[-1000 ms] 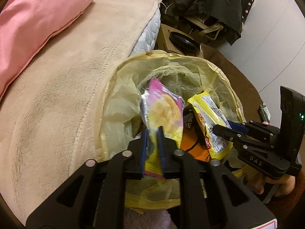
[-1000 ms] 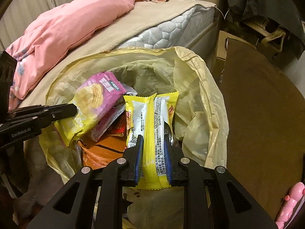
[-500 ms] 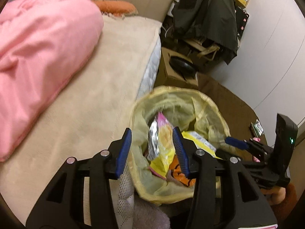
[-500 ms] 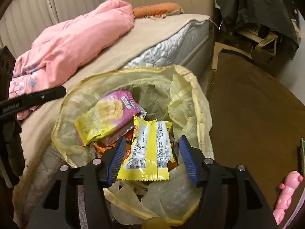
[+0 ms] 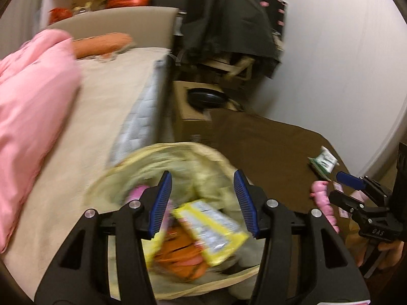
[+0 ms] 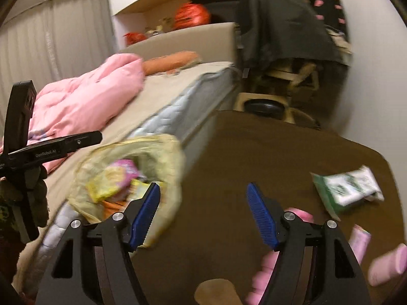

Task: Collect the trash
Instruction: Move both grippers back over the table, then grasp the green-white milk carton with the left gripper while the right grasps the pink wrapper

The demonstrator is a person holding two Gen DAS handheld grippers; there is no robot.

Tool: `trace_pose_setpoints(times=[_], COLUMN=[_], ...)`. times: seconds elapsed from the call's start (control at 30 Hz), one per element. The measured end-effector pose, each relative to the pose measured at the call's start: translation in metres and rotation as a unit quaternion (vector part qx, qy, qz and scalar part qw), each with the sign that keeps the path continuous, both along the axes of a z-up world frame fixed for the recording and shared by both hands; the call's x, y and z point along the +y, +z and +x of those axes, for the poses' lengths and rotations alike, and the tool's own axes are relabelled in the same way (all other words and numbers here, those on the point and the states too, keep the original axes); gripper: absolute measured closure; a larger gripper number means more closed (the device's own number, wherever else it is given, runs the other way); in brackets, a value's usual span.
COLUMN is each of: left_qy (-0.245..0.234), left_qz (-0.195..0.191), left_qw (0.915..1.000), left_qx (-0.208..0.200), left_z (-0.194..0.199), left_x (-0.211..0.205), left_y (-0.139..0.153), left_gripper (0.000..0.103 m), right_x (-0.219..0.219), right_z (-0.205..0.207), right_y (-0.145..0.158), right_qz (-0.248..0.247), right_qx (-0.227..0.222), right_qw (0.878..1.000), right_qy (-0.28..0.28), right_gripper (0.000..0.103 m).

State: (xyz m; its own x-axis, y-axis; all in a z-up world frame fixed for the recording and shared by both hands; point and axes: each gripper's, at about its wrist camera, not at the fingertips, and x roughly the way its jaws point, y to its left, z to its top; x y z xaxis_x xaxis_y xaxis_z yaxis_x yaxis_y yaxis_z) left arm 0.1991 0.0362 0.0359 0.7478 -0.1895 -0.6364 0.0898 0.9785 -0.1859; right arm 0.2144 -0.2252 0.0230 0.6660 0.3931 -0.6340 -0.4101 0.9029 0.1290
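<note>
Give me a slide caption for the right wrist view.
Right gripper, jaws opening and empty, above the brown table, bin bag of wrappers at left, green-and-white packet at right.

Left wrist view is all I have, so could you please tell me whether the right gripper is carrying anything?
Observer: No. The right gripper has nothing between its jaws, which are opening above the bare brown floor.
Operator: Thank you. Where does the green packet lie relative to it?
Observer: The green and white packet lies flat on the floor, ahead and to the right of that gripper, untouched.
Operator: Is there anything else nearby?
Observer: Yes, several pink items lie low on the right, close to the gripper. They are too blurred to identify.
</note>
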Motion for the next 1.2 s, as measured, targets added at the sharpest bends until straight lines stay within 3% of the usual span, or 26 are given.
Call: trace_pose_setpoints(times=[0.2,0.33,0.43,0.6,0.73,0.97,1.07,1.2], left_qy=[-0.092,-0.175,-0.252,-0.357,-0.388,-0.394,-0.383,-0.349], left_qz=[-0.014,-0.025,-0.015,0.051,0.088,0.158,0.176,0.163], left_qw=[0.9956,0.984,0.9672,0.9322,0.9169,0.9022,0.9024,0.9123], left_qx=[0.004,0.021,0.031,0.031,0.038,0.075,0.09,0.14], left_z=[0.027,0.047,0.064,0.099,0.133,0.164,0.169,0.181], left_x=[-0.078,-0.142,-0.198,-0.291,-0.342,-0.389,-0.396,-0.39], left_y=[-0.011,-0.023,-0.032,-0.04,-0.046,-0.078,-0.09,-0.098], left_gripper=[0.055,0.055,0.054,0.045,0.04,0.04,0.04,0.042], right_x=[-0.08,-0.123,-0.151,-0.177,-0.193,-0.206,-0.206,-0.201], right_z=[-0.023,-0.036,-0.051,-0.073,-0.081,-0.079,-0.075,-0.068], right_y=[-0.009,-0.025,-0.033,-0.045,-0.055,-0.069,-0.073,-0.074], right_qz=[-0.032,-0.035,-0.037,-0.022,-0.007,0.014,0.017,0.018], right_qx=[-0.008,0.02,0.03,0.037,0.046,0.058,0.061,0.063], right_qw=[0.995,0.989,0.984,0.981,0.977,0.974,0.974,0.974], right_qy=[-0.097,-0.143,-0.173,-0.19,-0.208,-0.219,-0.219,-0.215], right_gripper=[0.037,0.037,0.037,0.037,0.037,0.037,0.037,0.037])
